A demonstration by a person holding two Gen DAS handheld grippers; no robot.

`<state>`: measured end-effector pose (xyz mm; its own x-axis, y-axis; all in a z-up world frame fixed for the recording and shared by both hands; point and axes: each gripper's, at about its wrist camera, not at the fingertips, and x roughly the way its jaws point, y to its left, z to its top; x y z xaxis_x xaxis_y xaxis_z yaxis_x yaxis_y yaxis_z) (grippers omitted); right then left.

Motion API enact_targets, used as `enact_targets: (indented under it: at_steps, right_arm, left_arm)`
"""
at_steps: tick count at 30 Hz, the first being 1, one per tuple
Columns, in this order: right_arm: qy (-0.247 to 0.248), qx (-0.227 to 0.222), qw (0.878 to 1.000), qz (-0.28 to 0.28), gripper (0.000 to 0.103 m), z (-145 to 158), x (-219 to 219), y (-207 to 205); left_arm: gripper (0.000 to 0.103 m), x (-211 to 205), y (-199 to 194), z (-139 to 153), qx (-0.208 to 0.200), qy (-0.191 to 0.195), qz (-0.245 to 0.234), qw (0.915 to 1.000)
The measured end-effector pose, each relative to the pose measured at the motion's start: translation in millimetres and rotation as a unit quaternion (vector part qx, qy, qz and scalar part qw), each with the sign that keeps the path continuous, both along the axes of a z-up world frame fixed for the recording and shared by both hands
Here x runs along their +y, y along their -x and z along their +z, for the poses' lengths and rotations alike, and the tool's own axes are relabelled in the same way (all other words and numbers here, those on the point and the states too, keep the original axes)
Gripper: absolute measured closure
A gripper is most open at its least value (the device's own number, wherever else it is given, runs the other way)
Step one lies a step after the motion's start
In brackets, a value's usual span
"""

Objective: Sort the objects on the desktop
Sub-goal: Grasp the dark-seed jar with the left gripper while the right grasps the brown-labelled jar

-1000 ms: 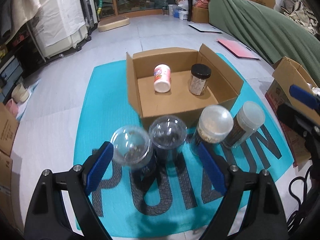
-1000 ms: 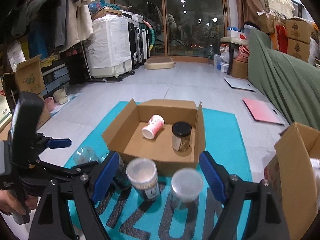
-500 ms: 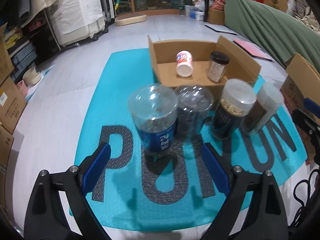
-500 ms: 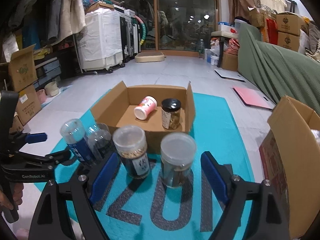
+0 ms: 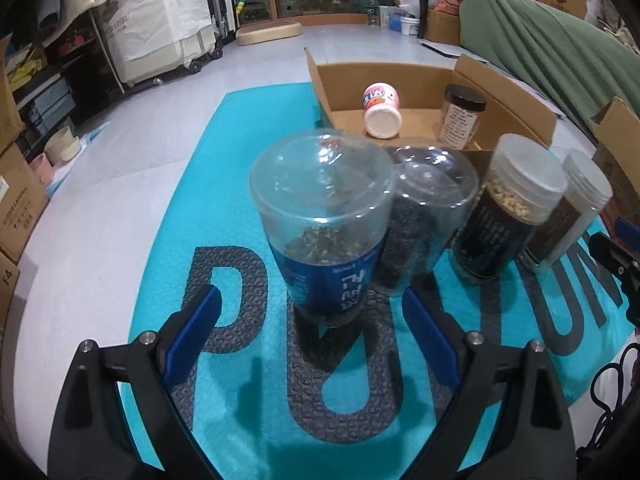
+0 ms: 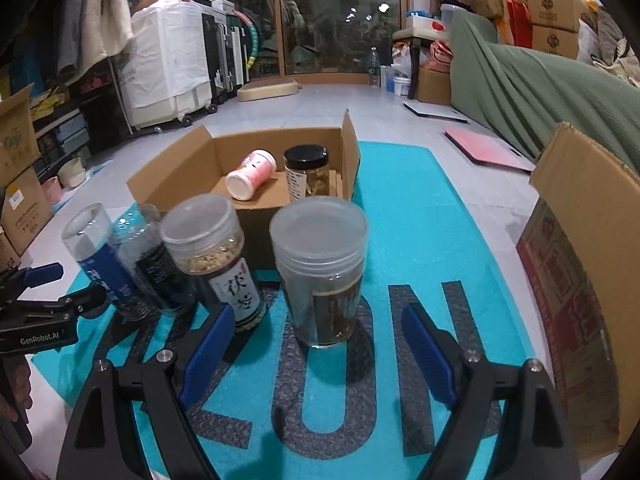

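Several lidded jars stand in a row on a teal mat (image 5: 224,184) in front of an open cardboard box (image 5: 504,92). My left gripper (image 5: 312,320) is open, its blue pads either side of the blue-labelled jar (image 5: 324,232), not touching. Beside that jar stand a dark jar (image 5: 428,216), a jar with pale pieces (image 5: 508,212) and a frosted-lid jar (image 5: 568,220). My right gripper (image 6: 320,332) is open around the frosted-lid jar (image 6: 322,268), not touching. In the box (image 6: 176,168) a pink-and-white tub (image 6: 252,174) lies on its side next to an upright black-lidded jar (image 6: 306,172).
A second cardboard box (image 6: 580,272) stands close on the right of the mat. A green-covered sofa (image 6: 540,80) is behind it. Cartons (image 5: 16,200), cups and covered racks line the left wall. A pink board (image 6: 488,150) lies on the floor.
Both grippers have dropped lower and moved forward toward the row of jars. The left now frames the blue-labelled jar, the right frames the frosted-lid jar. Both stayed open.
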<state>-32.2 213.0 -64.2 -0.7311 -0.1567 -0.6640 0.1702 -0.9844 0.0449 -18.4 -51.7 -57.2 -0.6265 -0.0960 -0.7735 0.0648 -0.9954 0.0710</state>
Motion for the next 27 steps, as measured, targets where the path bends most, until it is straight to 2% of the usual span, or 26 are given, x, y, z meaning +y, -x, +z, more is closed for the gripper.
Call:
enact_targets:
  at_steps: [9,14,23,27]
  right_arm:
    - [0.002,-0.009,1.0,-0.006,0.017,-18,-3,22]
    - [0.009,-0.009,1.0,-0.008,0.017,-24,-6,32]
    - [0.012,-0.004,1.0,-0.011,0.017,-29,-9,47]
    - [0.022,-0.005,1.0,-0.011,0.017,-31,-9,50]
  left_arm:
    - [0.011,-6,17,-14,0.001,-0.009,0.028,0.9996]
    - [0.011,-10,23,-20,0.002,-0.035,0.038,0.9987]
    - [0.011,-15,35,-25,0.006,-0.058,0.054,0.9969]
    - [0.011,-13,41,-27,0.005,-0.052,0.055,0.9971]
